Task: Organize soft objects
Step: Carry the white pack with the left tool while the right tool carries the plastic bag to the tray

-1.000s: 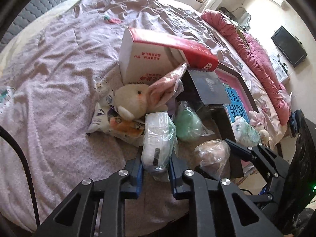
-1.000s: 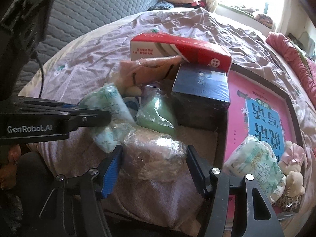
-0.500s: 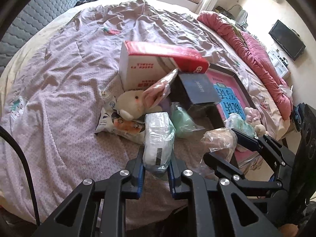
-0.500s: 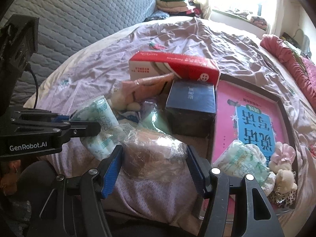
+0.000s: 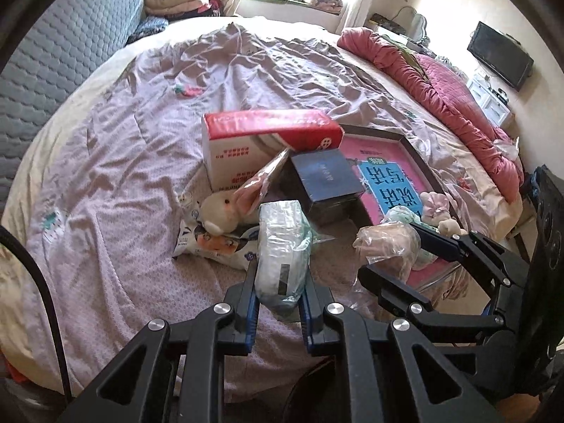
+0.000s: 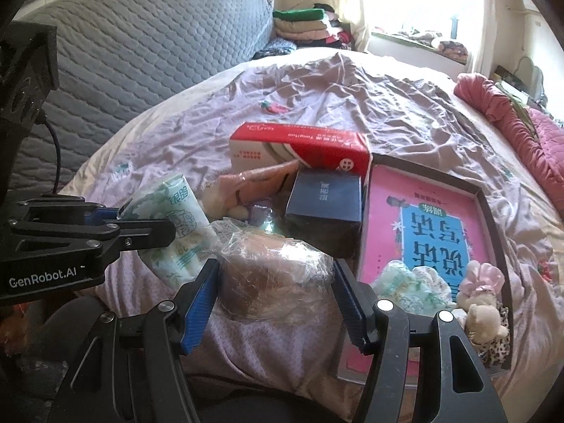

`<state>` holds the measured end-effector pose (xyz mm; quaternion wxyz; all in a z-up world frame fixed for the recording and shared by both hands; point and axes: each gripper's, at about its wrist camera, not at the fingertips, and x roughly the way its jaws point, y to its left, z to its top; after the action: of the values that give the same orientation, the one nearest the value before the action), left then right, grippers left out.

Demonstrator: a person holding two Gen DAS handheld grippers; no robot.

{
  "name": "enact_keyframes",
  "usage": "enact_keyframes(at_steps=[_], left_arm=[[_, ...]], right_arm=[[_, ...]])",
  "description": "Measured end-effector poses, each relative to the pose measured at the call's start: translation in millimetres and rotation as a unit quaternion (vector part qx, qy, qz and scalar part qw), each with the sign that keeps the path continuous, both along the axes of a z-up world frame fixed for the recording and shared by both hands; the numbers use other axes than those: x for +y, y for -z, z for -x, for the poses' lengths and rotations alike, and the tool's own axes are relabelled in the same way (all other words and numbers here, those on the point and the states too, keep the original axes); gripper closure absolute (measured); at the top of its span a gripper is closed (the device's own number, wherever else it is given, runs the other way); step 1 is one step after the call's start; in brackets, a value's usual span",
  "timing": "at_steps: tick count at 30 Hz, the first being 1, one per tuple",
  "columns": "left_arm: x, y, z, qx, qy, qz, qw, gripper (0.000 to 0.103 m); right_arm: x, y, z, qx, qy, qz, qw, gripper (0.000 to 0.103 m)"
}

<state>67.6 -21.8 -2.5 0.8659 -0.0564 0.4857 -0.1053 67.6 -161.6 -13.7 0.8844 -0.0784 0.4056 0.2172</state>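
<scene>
Bedroom, daylight from a far window. Bed with rumpled lilac sheet fills both views; grey quilted headboard far left, red quilt bunched along the right edge, folded clothes stacked beyond the headboard.

Mid-bed clutter: red-and-white carton on its side, dark blue box just in front of it, pink tray to the right with a tissue pack and small plush toys at its near end. Plush rabbit lies left of the blue box, on a flat printed bag.

Left gripper: jaws drawn in close, pinching the lower end of a pale green tissue pack, which stands up from the pads, clear of the sheet.

Right gripper: jaws fairly wide, both blue pads pressed on the sides of a brown soft thing in clear wrap, held above the sheet, near edge of bed, just left of the tray.

The two held items hang side by side, close but apart.
</scene>
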Motion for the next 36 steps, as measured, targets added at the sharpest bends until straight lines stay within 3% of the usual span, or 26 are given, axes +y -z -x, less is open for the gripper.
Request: enact_keyframes(at_steps=[21, 36], left_arm=[[-40.3, -43.4, 17.1, -0.048, 0.03, -0.03, 0.998, 0.083], [-83.9, -68.7, 8.6, -0.074, 0.065, -0.029, 0.9947, 0.083]], right_arm=[[-44.3, -43.7, 11.4, -0.048, 0.041, -0.045, 0.997, 0.038], [-119.1, -71.5, 11.2, -0.075, 0.125, -0.074, 0.987, 0.038]])
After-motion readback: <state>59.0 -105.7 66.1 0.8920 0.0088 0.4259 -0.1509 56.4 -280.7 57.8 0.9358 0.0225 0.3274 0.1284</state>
